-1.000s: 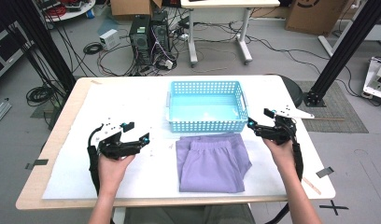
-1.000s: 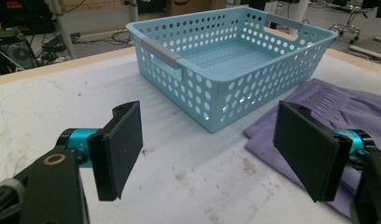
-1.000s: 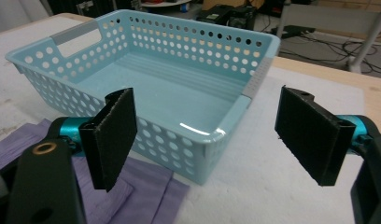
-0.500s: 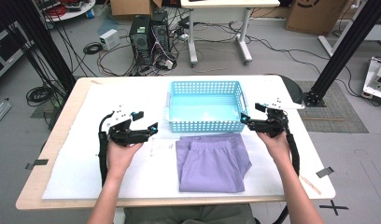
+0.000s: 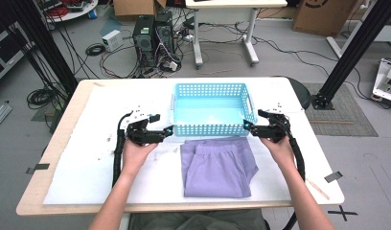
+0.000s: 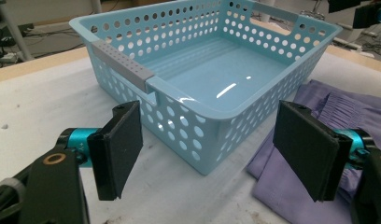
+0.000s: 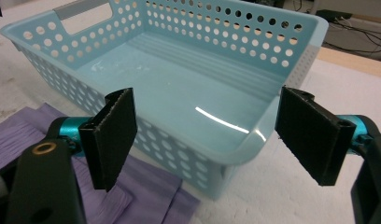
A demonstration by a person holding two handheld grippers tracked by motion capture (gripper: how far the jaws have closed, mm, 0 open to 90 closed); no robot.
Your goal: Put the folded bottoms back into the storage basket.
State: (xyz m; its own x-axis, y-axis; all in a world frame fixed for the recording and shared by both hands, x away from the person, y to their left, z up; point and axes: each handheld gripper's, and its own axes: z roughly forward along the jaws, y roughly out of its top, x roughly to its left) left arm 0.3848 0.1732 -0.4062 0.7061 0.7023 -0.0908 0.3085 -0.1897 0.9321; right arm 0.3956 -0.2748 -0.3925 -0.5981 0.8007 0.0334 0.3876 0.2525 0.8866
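Observation:
A light blue perforated basket (image 5: 209,129) stands empty at the table's middle. A folded purple garment (image 5: 217,165) lies flat just in front of it. My left gripper (image 5: 167,130) is open at the basket's near left corner; in the left gripper view (image 6: 212,149) that corner of the basket (image 6: 179,121) sits between the jaws, with the garment (image 6: 347,112) to the right. My right gripper (image 5: 246,125) is open at the near right corner. In the right gripper view (image 7: 205,140) the basket (image 7: 179,154) corner lies between the jaws, above the garment (image 7: 146,186).
White paper (image 5: 88,163) covers the wooden table (image 5: 35,201). Behind the table, computer towers (image 5: 153,33), cables and a white desk stand on the floor. Black frame posts rise at both sides.
Both hands have moved inward and slightly forward, bringing the open grippers from the table's sides to the basket's two near corners. Basket and garment have not moved.

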